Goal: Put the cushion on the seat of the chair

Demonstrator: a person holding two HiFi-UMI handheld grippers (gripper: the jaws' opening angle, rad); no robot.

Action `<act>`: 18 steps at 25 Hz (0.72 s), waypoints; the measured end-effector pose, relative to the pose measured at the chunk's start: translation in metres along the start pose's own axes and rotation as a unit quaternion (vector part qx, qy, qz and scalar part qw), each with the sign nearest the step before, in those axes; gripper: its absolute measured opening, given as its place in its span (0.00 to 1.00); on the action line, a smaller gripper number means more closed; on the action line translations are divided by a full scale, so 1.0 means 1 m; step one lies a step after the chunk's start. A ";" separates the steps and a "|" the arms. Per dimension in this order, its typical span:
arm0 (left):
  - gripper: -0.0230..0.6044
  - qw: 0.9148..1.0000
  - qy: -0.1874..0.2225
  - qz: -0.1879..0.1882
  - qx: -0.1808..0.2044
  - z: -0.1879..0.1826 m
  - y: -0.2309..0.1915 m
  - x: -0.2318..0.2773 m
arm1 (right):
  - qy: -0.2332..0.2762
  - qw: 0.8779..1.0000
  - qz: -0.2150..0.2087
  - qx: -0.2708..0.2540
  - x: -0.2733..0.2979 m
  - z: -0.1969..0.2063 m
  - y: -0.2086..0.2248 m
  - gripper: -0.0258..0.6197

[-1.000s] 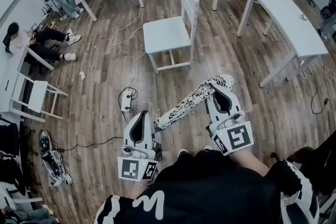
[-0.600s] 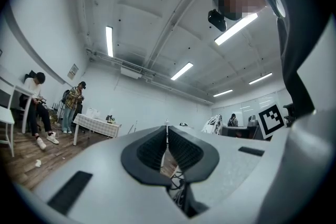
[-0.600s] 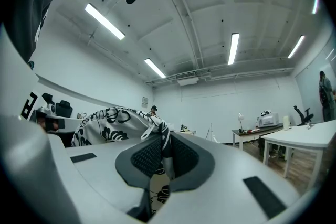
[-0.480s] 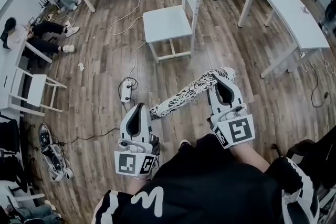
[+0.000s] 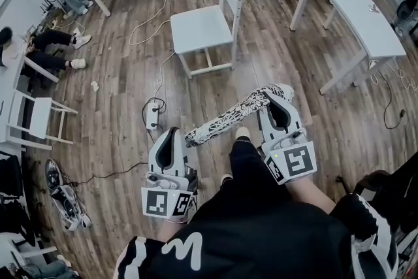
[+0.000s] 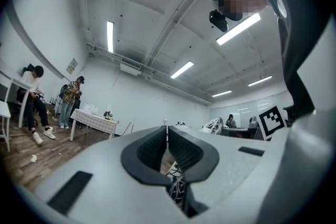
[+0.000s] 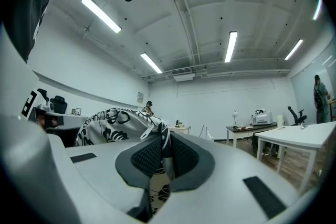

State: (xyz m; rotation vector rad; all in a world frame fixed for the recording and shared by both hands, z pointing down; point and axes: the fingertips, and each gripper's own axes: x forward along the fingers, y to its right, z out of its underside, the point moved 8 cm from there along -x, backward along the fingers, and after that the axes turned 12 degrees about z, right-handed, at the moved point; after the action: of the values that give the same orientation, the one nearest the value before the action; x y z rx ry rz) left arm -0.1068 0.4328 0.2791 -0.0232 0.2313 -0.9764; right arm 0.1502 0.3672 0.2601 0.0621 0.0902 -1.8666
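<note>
Head view: we see the cushion (image 5: 230,117) whole only here. It hangs in the air between the two grippers, over the wooden floor (image 5: 117,95) and well apart from the white chair (image 5: 202,28) farther ahead. A power strip (image 5: 151,115) lies on the floor just left of it.

Left gripper view: the left gripper (image 6: 167,136) has its jaws nearly together, with a strip of patterned fabric pinched low between the pads. Little else of the cushion shows here. The head view places this gripper (image 5: 175,134) at the cushion's near, lower-left end.

Right gripper view: the right gripper (image 7: 164,150) is clamped narrow on a thin edge of the fabric, and the cushion's body (image 7: 113,124) bulges up to the left of the jaws. The head view cannot show this grip closely. It does place this gripper (image 5: 274,100) at the far, upper-right end.

Orientation: the long axis runs diagonally from the left gripper up and right to the right gripper. The far end points roughly toward the long white table (image 5: 346,16), not at the chair.

Look: a long, slim shape, white cloth with a dense black leaf-and-flower print.
</note>
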 end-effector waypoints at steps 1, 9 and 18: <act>0.06 1.000 -0.001 -0.001 0.000 0.000 -0.002 0.003 | -0.001 1.000 0.000 0.002 0.004 0.001 0.001 0.09; 0.06 1.000 -0.008 -0.018 0.009 0.003 -0.024 0.030 | -0.003 1.000 -0.017 0.013 0.047 0.010 0.010 0.09; 0.06 0.999 -0.006 -0.037 0.013 0.009 -0.064 0.094 | -0.009 0.999 -0.035 0.023 0.127 0.022 0.037 0.09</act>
State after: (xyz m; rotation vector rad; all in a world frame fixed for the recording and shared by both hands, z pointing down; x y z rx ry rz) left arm -0.1067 0.3187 0.2785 -0.0142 0.2092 -1.0522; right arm 0.1482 0.2340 0.2692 0.0749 0.0365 -1.9380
